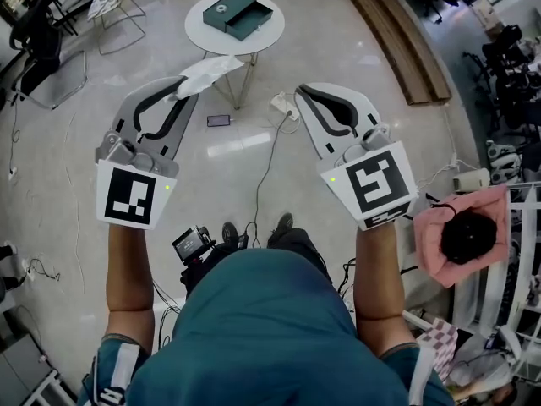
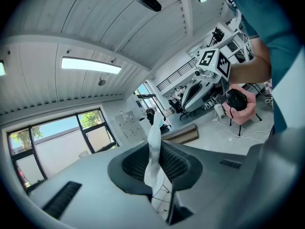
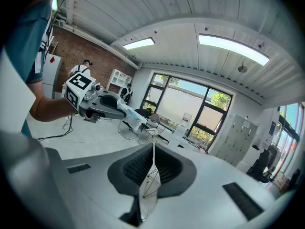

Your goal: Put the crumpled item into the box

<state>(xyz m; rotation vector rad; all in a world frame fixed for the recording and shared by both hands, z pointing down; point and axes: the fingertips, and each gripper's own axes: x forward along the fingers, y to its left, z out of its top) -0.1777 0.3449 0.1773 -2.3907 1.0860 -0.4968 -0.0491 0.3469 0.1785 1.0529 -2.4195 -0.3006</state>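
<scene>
My left gripper (image 1: pixel 181 89) is shut on a crumpled white tissue (image 1: pixel 208 71), which sticks out past its tips toward the round table. In the left gripper view the tissue (image 2: pixel 154 128) stands pinched between the dark pads of that gripper (image 2: pixel 155 146). The open teal box (image 1: pixel 238 14) sits on the small white round table (image 1: pixel 203 34) ahead of both grippers. My right gripper (image 1: pixel 297 92) is held beside the left one, its jaws together with nothing between them (image 3: pixel 153 149). From the right gripper view I see the left gripper (image 3: pixel 106 107) with the tissue (image 3: pixel 131 116).
On the floor under the grippers lie a phone (image 1: pixel 218 121), a white power strip (image 1: pixel 284 103) and trailing cables. A wooden bench (image 1: pixel 396 36) runs along the upper right. Wire chairs (image 1: pixel 118 11) stand at the upper left, and a pink stool (image 1: pixel 431 237) is at the right.
</scene>
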